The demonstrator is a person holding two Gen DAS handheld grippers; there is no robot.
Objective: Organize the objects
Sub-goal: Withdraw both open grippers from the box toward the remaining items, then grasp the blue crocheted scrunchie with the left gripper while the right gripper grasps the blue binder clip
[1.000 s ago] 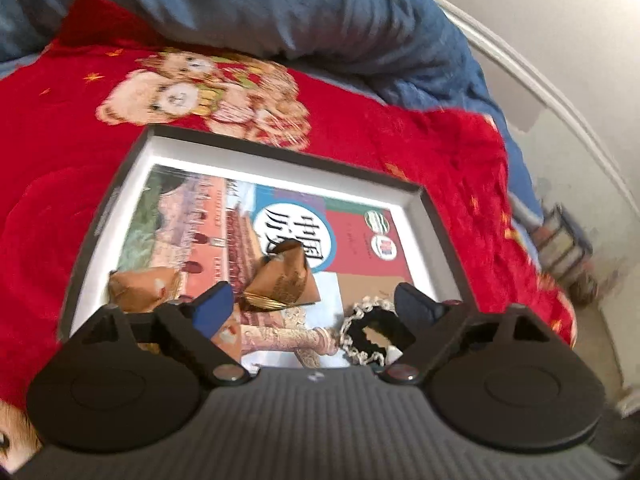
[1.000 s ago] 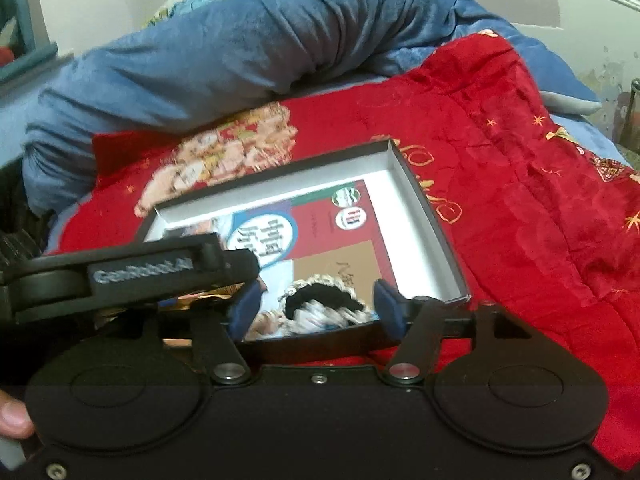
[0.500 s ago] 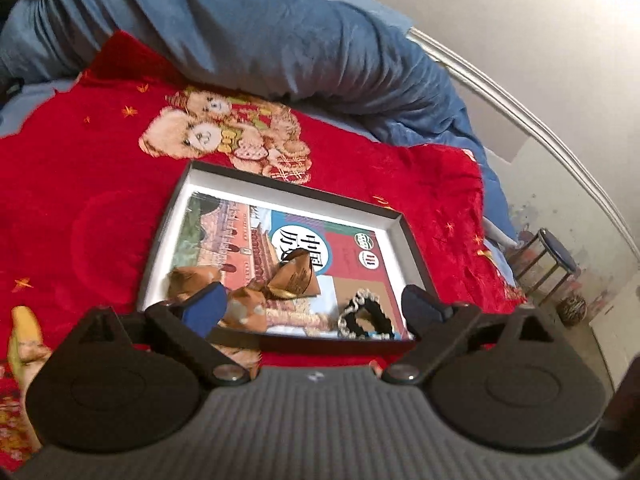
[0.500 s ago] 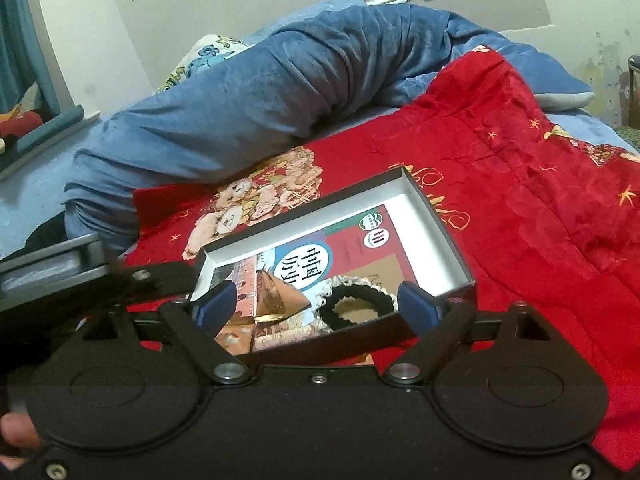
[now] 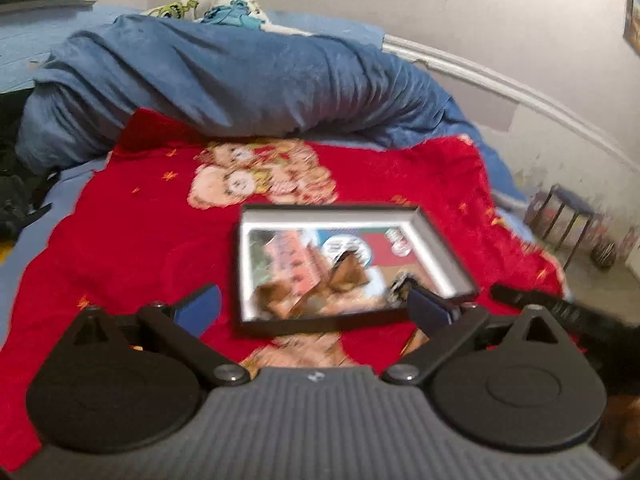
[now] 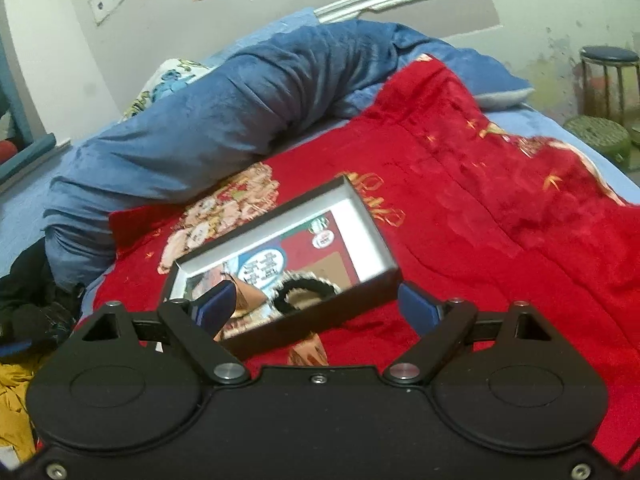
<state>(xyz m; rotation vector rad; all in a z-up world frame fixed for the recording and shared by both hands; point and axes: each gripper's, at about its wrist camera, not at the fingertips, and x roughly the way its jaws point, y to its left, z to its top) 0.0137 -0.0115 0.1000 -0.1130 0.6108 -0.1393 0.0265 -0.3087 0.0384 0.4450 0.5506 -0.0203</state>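
Note:
A shallow black box [image 5: 436, 236] with a white inner rim lies on the red blanket [image 5: 132, 248]. It also shows in the right wrist view [image 6: 372, 236]. A colourful book [image 5: 296, 256] lines its floor. On the book lie brown folded wrappers [image 5: 344, 276] and a black scrunchie [image 6: 306, 294]. My left gripper [image 5: 312, 308] is open and empty, held back above the box's near edge. My right gripper [image 6: 316, 308] is open and empty, just in front of the box's near side.
A rolled blue duvet [image 5: 224, 80] lies behind the blanket against a white bed frame [image 5: 500, 80]. Stools [image 6: 608, 80] stand on the floor to the right. Dark clothes [image 6: 28, 304] lie at the left. The right gripper's body [image 5: 560, 312] shows at the left view's right edge.
Both grippers have pulled back and up from the box, so it looks smaller and farther away. Both stayed open and empty. The things in the box have not moved.

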